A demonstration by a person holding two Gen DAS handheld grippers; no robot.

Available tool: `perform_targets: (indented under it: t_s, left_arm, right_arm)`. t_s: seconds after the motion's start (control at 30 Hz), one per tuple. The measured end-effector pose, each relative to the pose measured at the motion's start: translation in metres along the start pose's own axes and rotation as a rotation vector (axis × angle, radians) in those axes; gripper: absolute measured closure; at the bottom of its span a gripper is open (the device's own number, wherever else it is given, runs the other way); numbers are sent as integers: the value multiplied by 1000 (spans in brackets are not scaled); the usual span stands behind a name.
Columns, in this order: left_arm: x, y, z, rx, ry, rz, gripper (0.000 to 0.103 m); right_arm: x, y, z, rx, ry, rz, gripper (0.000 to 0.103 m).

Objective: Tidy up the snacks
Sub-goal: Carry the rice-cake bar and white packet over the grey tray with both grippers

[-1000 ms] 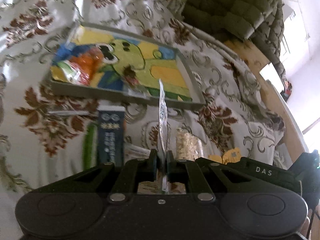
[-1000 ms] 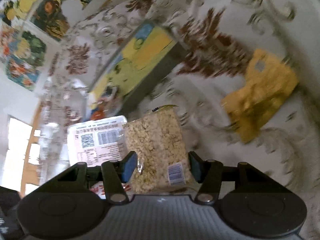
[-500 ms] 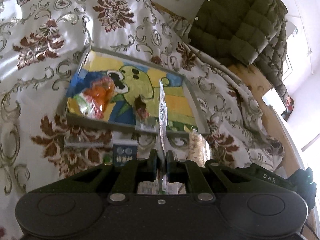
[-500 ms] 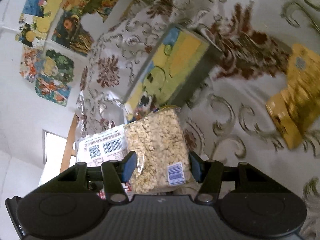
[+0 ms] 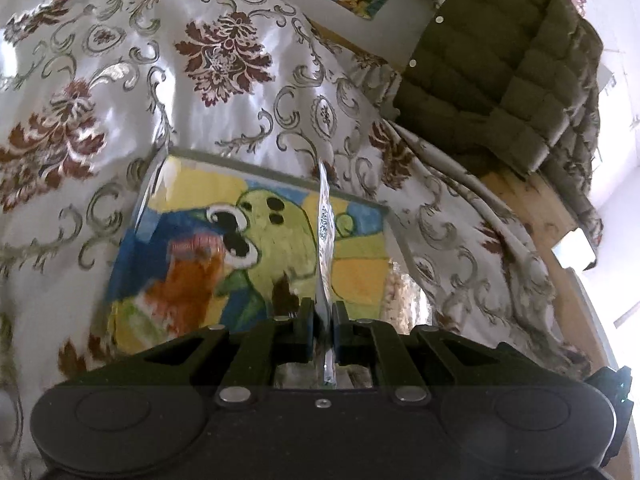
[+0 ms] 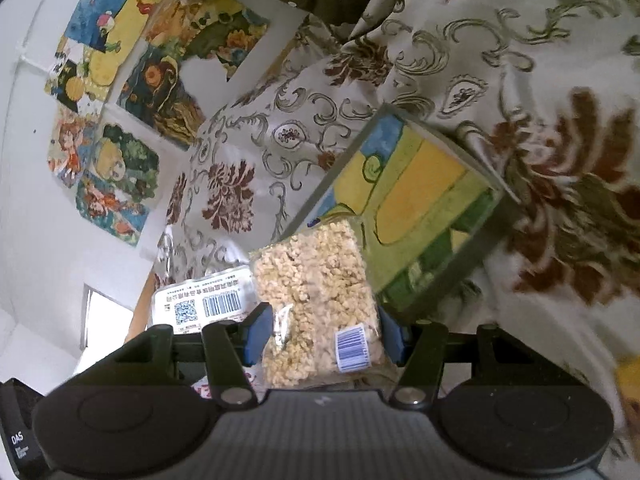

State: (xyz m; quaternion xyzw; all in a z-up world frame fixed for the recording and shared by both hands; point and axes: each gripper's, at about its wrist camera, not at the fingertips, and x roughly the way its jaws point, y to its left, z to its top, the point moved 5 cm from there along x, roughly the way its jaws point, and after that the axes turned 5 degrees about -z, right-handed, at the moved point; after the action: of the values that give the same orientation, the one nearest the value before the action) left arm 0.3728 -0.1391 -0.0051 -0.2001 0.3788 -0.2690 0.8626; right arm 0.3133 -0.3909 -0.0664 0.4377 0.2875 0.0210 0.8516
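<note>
While the left gripper [image 5: 323, 320] pinches a thin flat packet [image 5: 325, 232] edge-on between nearly closed jaws, the packet stands upright out of them, its printed face turned sideways. Just beyond those jaws lies a shallow tray [image 5: 280, 174] with a painted green bird on its floor, and an orange wrapped snack [image 5: 188, 276] rests in the tray to the left of the jaws. The right gripper [image 6: 320, 330] holds a clear bag of puffed grain [image 6: 316, 292] between blue pads [image 6: 256, 332] set about half apart, the bag's barcode near the right pad. To the left of these jaws shows the white packet, label up; ahead and right sits the tray, on a flowered cloth [image 6: 248, 168]. A green quilted jacket [image 5: 500, 60] lies far beyond.
</note>
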Motion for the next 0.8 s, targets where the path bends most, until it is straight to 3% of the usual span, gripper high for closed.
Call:
perform_targets:
  t_s: [0.17,0.37,0.73,0.8]
  left_arm:
    - [27,7,15,3,4,15,95]
    - [53,15,24,-17,6,16,95]
    - [68,35,22,-58,15,52,94]
    - [66,36,21,-59,14,60,94]
  right_arm:
    - [35,-12,14,59,-21,-10,40]
    - [60,-15,21,16,-39,-64,40]
    - [65,4,14,-117,-43,-132,39]
    - [63,5,14,-108,-39,-126,34]
